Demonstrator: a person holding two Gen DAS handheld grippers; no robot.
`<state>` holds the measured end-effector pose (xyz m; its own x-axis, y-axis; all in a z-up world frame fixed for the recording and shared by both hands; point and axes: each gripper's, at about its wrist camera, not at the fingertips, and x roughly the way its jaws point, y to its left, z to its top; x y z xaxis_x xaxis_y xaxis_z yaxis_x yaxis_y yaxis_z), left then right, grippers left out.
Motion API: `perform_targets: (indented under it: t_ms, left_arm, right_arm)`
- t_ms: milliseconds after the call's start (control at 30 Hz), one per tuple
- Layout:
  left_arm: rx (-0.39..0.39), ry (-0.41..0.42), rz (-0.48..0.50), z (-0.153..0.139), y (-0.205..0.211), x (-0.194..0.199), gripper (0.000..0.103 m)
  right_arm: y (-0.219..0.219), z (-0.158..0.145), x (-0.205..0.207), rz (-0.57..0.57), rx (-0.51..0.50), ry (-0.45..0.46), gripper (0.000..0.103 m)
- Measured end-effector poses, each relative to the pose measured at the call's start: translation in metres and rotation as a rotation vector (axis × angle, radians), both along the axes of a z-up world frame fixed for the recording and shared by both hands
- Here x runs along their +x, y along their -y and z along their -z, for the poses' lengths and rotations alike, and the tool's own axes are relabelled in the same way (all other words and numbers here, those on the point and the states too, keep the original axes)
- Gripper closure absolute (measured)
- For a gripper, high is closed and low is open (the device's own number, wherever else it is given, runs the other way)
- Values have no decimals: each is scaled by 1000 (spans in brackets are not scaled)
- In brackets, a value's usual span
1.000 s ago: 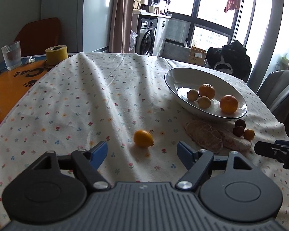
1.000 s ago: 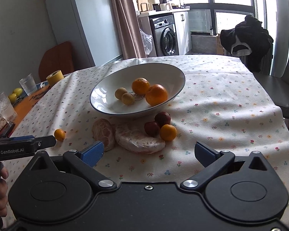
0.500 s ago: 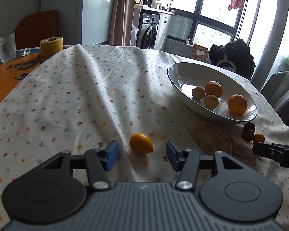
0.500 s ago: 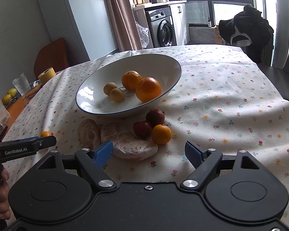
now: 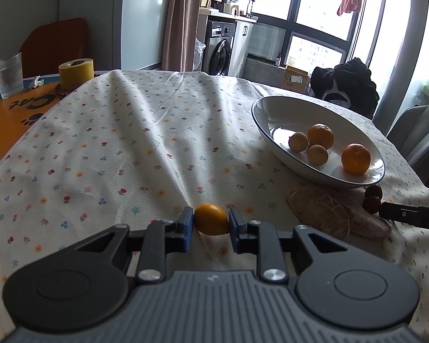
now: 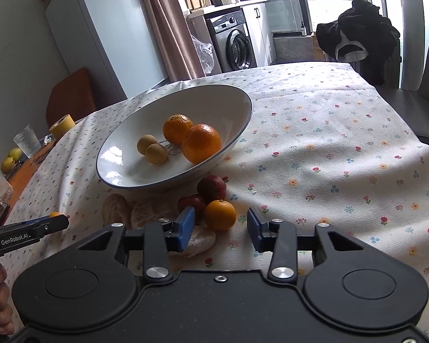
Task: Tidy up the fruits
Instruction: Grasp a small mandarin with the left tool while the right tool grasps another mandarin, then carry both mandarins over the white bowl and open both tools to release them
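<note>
Left gripper (image 5: 210,224) pinching smooth oval kumquat (image 5: 211,223) — floral tablecloth (image 5: 128,154)

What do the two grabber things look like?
Both look alike. The left gripper and right gripper each have a black plastic body with two round discs, black link arms with silver rivets, and blue pads on the fingertips. Seen from the right wrist view, the left one's side reads "GenRobot.AI" in white.

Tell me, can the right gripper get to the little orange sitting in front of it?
Probably yes. The right gripper is open with the small orange right between its fingers; only a red fruit crowds the left side.
</note>
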<state>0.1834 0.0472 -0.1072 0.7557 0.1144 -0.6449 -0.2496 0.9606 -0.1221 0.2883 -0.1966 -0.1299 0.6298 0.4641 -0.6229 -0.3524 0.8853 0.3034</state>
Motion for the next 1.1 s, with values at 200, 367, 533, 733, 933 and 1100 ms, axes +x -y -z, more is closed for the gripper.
perform_targets:
  t_ms: [200, 367, 533, 733, 933, 1100]
  left_arm:
    - [2, 20, 10, -9, 6, -4, 78]
    - [8, 39, 17, -19, 13, -10, 78]
    - [5, 65, 14, -30, 21, -11, 78]
    - [7, 100, 34, -44, 33, -5, 78]
    - [4, 118, 58, -53, 42, 4, 78]
    - [3, 131, 71, -59, 43, 16, 78]
  right_arm:
    - [5, -4, 0, -2, -5, -7, 81]
    - [11, -13, -5, 10, 8, 7, 81]
    - [11, -20, -13, 0, 15, 29, 81]
    - [10, -31, -14, 12, 31, 48, 81]
    - [9, -43, -10, 17, 42, 79, 81]
    - [6, -49, -5, 13, 43, 93, 81]
